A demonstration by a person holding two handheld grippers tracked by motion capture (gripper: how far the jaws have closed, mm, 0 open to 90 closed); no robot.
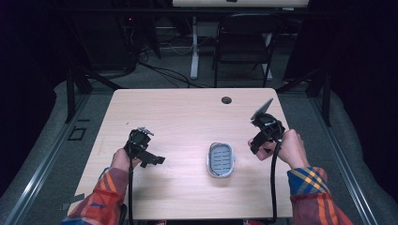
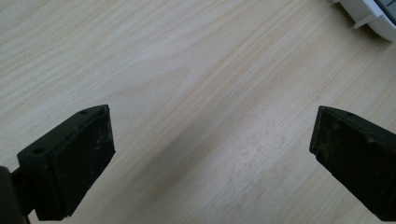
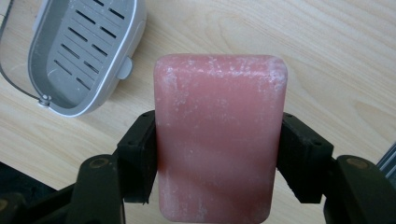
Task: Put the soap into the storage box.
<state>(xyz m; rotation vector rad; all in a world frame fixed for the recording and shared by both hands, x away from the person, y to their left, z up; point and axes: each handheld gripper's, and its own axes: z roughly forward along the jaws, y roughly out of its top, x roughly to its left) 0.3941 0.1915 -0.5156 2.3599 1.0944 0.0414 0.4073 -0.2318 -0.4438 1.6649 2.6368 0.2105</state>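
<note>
Soap bar: pink, stiff, likely slippery; right claw pinching its long sides. Left claw spread, empty. Soap dish: mid-surface, vacant.

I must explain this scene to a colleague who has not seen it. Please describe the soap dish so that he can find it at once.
On the wooden table, look between the left gripper and the right gripper. The soap dish lies there, nearer the right one. It is an oval grey tray with slots in its floor, unlike the pink soap bar clamped in the right gripper.
</note>
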